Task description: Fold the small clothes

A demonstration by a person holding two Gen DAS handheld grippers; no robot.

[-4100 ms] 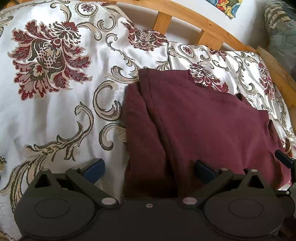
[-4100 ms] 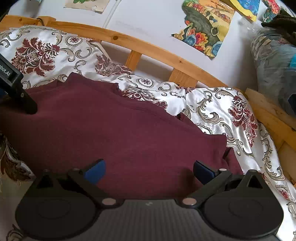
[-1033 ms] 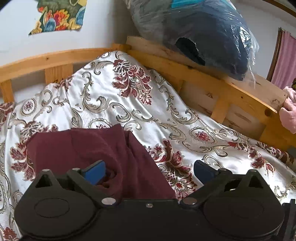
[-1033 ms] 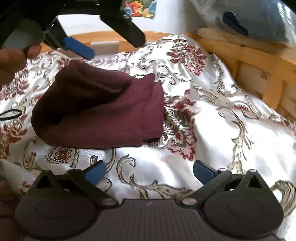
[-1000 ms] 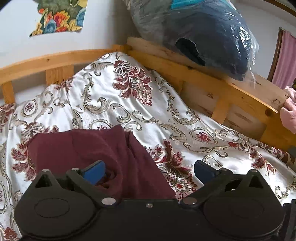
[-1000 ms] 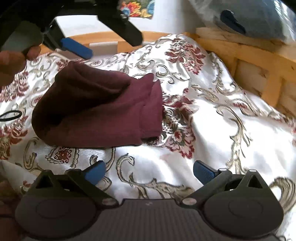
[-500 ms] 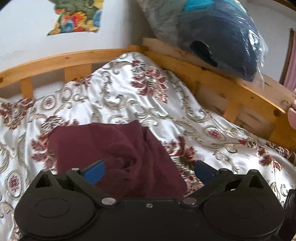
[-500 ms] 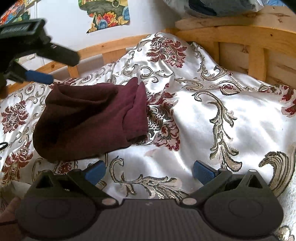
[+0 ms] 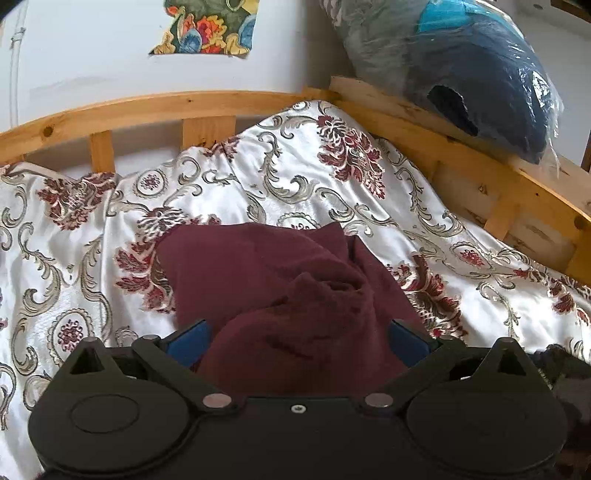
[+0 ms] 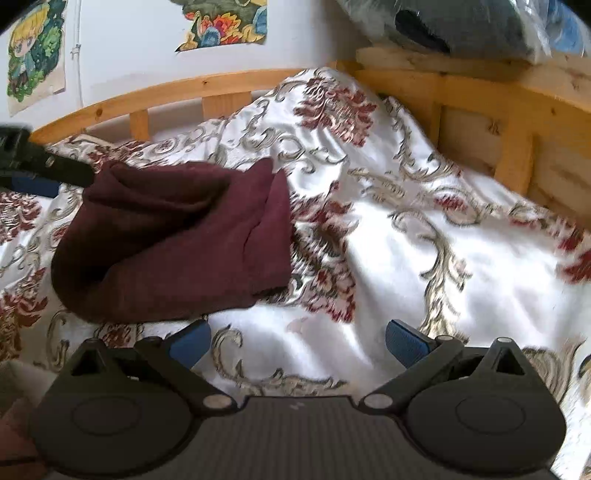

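Note:
A maroon garment (image 9: 266, 273) lies folded into a thick bundle on the floral bedspread (image 9: 295, 184). My left gripper (image 9: 297, 341) is open, and the near end of the bundle bulges up between its wide-apart blue pads (image 9: 188, 341). In the right wrist view the same garment (image 10: 177, 240) sits to the left. My right gripper (image 10: 297, 341) is open over bare bedspread in front of it, holding nothing. The left gripper (image 10: 44, 177) shows at that view's far left edge, touching the bundle's far corner.
A wooden bed frame (image 9: 184, 107) runs along the back and the right side. A plastic-wrapped dark bundle (image 9: 461, 62) rests on the right rail. Posters (image 10: 221, 22) hang on the white wall. The bedspread (image 10: 424, 240) to the right of the garment is bare.
The garment, spread flat four seconds ago, is now a folded bundle. In the last second my left gripper moved over its near end, and the right gripper drew slightly closer.

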